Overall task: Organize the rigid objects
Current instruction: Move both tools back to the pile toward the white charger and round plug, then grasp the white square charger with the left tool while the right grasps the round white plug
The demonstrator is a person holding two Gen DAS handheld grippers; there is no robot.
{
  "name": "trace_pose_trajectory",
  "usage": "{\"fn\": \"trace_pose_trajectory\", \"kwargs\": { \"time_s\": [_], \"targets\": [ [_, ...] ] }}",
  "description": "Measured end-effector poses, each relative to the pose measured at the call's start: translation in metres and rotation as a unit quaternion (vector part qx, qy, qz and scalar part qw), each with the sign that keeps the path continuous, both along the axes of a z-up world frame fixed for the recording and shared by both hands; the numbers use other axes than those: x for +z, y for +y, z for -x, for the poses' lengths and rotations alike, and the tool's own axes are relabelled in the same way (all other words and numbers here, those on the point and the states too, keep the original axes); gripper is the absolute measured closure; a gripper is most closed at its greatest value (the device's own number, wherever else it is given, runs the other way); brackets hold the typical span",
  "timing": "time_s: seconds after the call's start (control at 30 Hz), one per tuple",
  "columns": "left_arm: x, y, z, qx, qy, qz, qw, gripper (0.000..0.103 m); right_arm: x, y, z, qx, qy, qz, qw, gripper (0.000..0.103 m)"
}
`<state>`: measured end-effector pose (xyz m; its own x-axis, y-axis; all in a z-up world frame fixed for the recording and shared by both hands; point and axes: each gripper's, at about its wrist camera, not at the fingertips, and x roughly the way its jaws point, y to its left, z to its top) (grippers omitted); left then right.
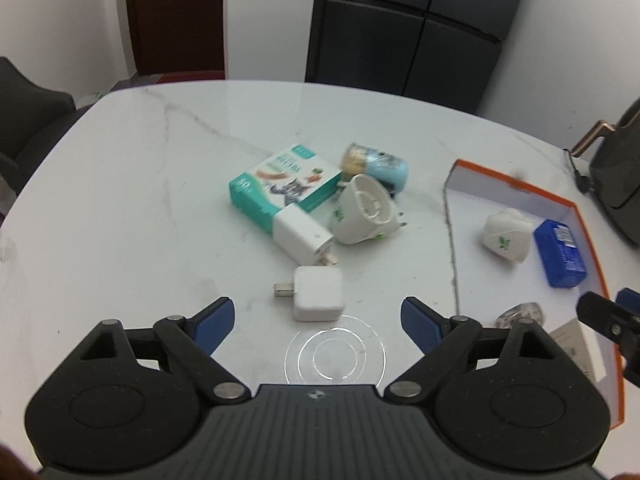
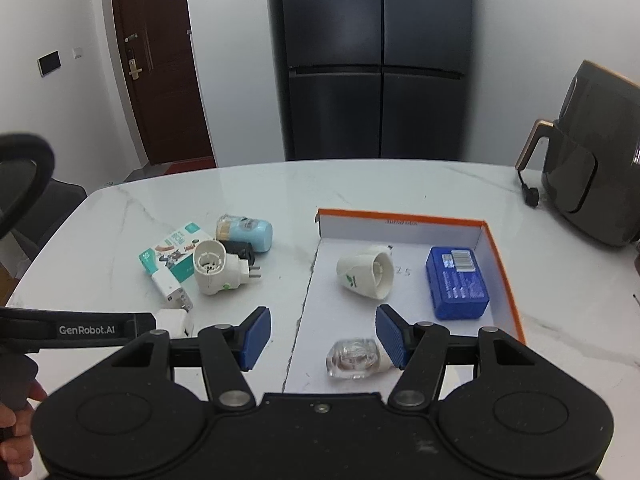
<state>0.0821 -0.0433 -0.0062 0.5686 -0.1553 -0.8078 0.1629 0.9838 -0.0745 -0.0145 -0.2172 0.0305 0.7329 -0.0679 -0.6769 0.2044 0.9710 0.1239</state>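
My left gripper point(image 1: 318, 320) is open just short of a small white charger cube point(image 1: 318, 294), which lies flat with its prongs to the left. Beyond it are a long white charger point(image 1: 304, 236), a teal box point(image 1: 280, 184), a white plug-in device point(image 1: 362, 210) and a light blue bottle point(image 1: 380, 166). My right gripper point(image 2: 324, 336) is open over the orange-rimmed tray point(image 2: 400, 213). A clear plastic piece point(image 2: 352, 360) lies on the tray floor beside its right pad, ungripped. Another white plug-in device point(image 2: 364, 272) and a blue box point(image 2: 456, 282) also lie in the tray.
A black air fryer point(image 2: 592, 184) with its cord stands at the table's right rear. A dark fridge point(image 2: 372, 60) and a brown door point(image 2: 156, 60) are behind the white marble table point(image 2: 560, 320). A dark chair point(image 1: 32, 120) sits at the left. A hand point(image 2: 16, 432) holds the left tool.
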Motion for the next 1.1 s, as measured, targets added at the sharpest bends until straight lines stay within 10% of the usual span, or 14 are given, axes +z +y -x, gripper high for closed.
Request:
{"fn": "trace_pose_trajectory", "kwargs": {
  "time_s": [0.57, 0.73, 1.1],
  "targets": [
    [-0.072, -0.003, -0.042, 0.003, 0.022, -0.034, 0.9992, 0.014, -0.039, -0.004, -0.012, 0.0, 0.048, -0.015, 0.999, 0.032],
    [-0.069, -0.003, -0.036, -0.022, -0.016, -0.034, 0.9991, 0.045, -0.047, 0.003, -0.03, 0.017, 0.05, -0.02, 0.998, 0.031],
    [-0.045, 0.043, -0.025, -0.026, -0.008, -0.01, 0.9996, 0.045, -0.066, 0.047, -0.123, 0.118, 0.037, -0.028, 0.992, 0.018]
  ]
}}
